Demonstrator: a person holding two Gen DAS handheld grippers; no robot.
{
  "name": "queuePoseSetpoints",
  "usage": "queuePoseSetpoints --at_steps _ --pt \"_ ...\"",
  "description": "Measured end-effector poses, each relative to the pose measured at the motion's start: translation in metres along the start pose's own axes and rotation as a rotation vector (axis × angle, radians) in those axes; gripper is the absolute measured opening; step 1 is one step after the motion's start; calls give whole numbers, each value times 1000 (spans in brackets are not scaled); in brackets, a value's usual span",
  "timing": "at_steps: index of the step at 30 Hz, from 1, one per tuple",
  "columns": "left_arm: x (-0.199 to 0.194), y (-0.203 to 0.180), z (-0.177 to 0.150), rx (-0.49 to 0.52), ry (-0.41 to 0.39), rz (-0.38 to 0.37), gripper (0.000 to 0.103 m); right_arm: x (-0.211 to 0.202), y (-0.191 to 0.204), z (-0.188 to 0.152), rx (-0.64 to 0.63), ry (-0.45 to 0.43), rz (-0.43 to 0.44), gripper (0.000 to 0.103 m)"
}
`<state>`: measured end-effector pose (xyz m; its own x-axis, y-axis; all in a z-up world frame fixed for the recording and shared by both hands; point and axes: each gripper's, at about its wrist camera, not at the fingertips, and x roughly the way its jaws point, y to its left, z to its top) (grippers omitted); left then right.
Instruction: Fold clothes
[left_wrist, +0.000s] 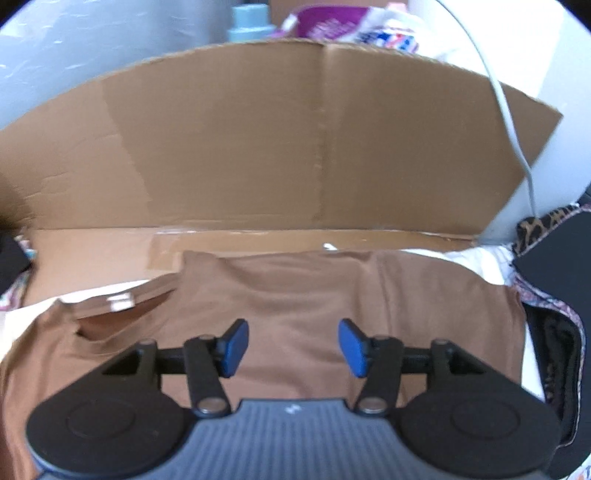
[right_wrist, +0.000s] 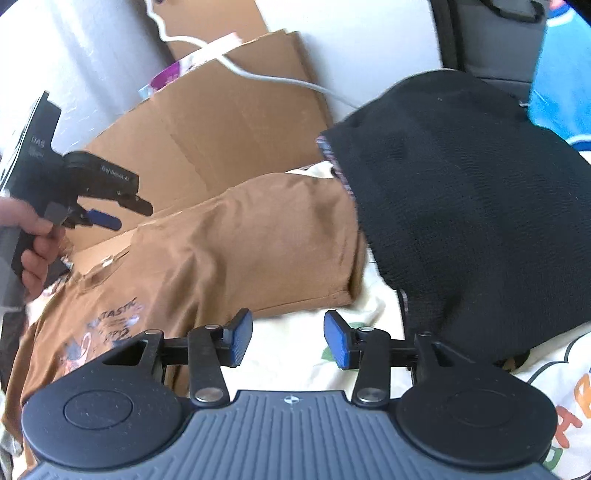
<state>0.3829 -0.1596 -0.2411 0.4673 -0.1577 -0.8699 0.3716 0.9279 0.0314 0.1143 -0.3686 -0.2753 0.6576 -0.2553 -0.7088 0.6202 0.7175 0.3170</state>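
My left gripper (left_wrist: 293, 347) hovers with its blue pads spread apart over the brown T-shirt (left_wrist: 295, 295), gripping nothing. The shirt lies partly folded on a printed bedsheet (right_wrist: 295, 354), its far edge against a flattened cardboard box (left_wrist: 258, 147). My right gripper (right_wrist: 288, 338) is likewise spread and empty above the sheet, just beside the shirt's hem, with a black garment (right_wrist: 461, 203) lying near to the right

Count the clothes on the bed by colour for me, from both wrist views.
Brown: 1, the T-shirt with a printed front, lying partly folded under the open left gripper
Black: 1, the knitted garment beside it, ahead of the open right gripper
Total: 2
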Motion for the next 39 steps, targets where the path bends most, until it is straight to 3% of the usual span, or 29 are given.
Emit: queuePoseSetpoints --at_steps 8,19,25,32,35,37,39 --pt "-1 31 -4 26 -7 51 57 -13 11 -9 -53 -11 19 52" --pt "28 102 -14 67 -14 118 57 10 3 -24 -62 1 3 53" --pt "55 116 -9 96 -53 84 61 11 5 -26 -123 -1 8 53" --pt "81 113 26 -3 -120 -22 62 8 2 -28 -185 15 22 53" --pt "97 108 44 -53 -99 -57 69 14 -2 -27 -180 30 10 53" --pt "107 104 47 -49 -67 -45 69 17 -3 -27 -185 38 7 53" --pt "117 100 49 -44 -38 -33 62 18 -2 -27 -196 39 7 53"
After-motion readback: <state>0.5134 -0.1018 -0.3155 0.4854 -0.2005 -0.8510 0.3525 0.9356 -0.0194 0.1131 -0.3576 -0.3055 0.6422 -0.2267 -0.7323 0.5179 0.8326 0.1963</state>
